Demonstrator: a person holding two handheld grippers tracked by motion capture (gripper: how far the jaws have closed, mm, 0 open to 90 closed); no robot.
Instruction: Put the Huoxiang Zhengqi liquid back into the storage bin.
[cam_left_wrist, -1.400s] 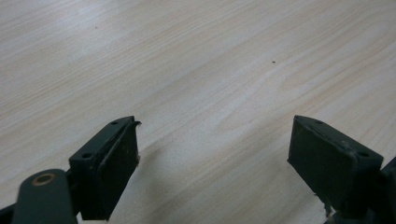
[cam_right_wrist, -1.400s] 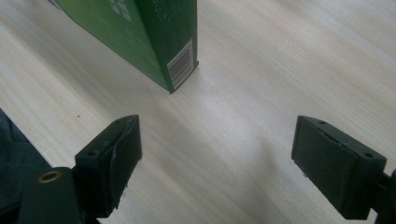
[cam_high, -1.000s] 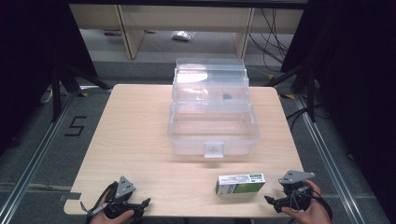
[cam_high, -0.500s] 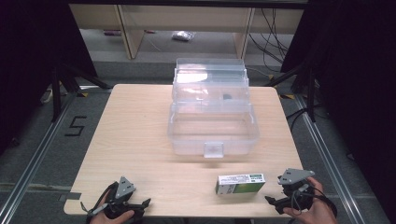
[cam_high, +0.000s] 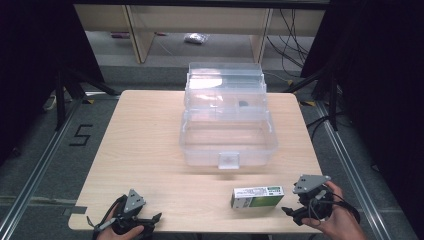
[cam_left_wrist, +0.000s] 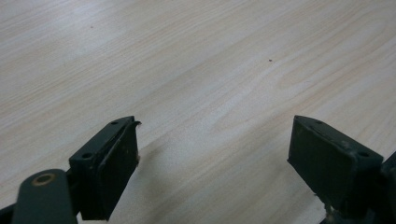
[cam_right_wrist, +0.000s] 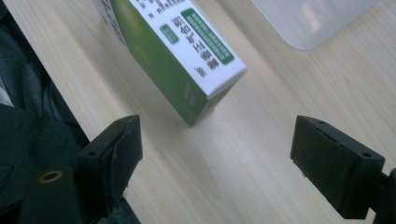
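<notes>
Near edge, left: left gripper over bare table, jaws wide apart, holding nothing. Near edge, right: right gripper, jaws spread, nothing between them. Green-and-white box lies flat just left of it. Farther back, clear plastic case, lid raised.

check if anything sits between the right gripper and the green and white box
Nothing visible does. The right gripper has its jaws open and points at the near end of the green and white box, with only bare table between them. In the high view the box lies just left of that gripper.
</notes>
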